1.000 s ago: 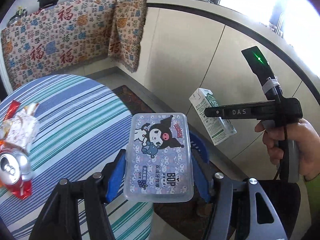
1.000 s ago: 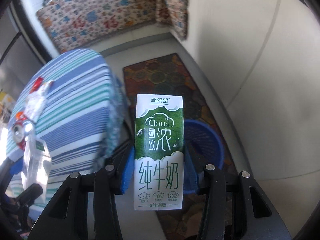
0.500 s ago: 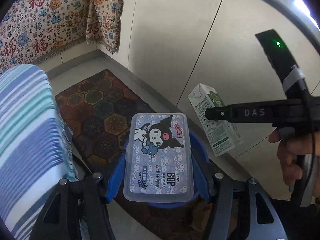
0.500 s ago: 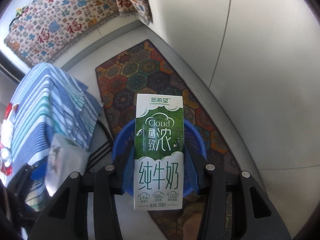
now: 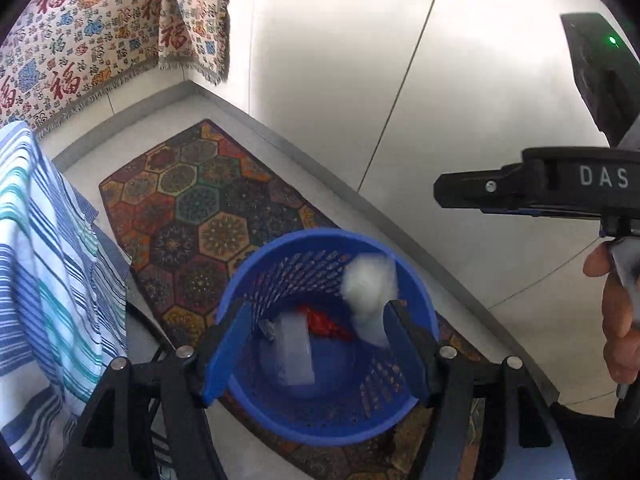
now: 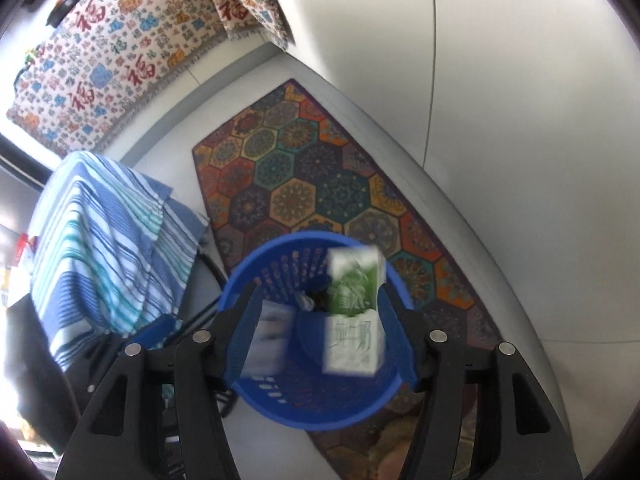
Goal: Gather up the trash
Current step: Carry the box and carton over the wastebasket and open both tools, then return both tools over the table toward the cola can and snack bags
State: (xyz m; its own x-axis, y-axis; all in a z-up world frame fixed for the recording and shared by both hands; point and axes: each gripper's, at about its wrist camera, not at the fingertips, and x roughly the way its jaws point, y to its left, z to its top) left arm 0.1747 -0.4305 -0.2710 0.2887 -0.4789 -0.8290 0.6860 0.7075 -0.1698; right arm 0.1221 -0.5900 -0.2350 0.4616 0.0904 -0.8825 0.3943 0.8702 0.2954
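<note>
Both tools gape wide, empty, low in frame: left tool [image 5: 316, 350], right tool [image 6: 314, 332]. A blurred carton [image 6: 352, 314] and box [image 5: 294, 350] are inside the perforated blue basket [image 5: 280, 424].

Premises are a domestic kitchen or dining corner in a private home. Evidence: plain pale cabinet fronts [image 5: 340, 80] run along a grey floor [image 6: 240, 92], with a patterned cloth [image 6: 120, 56] bearing red Chinese characters draped over the adjoining counter, and a dark pot [image 6: 66, 4] sits at the counter's far edge in the right wrist view. A hexagon-patterned mat [image 6: 320, 184] lies on the floor along the cabinets, a small table under a blue-and-teal striped tablecloth [image 6: 108, 240] stands beside it, and a blue perforated plastic wastebasket [image 5: 320, 420] sits on the mat holding household packaging.
</note>
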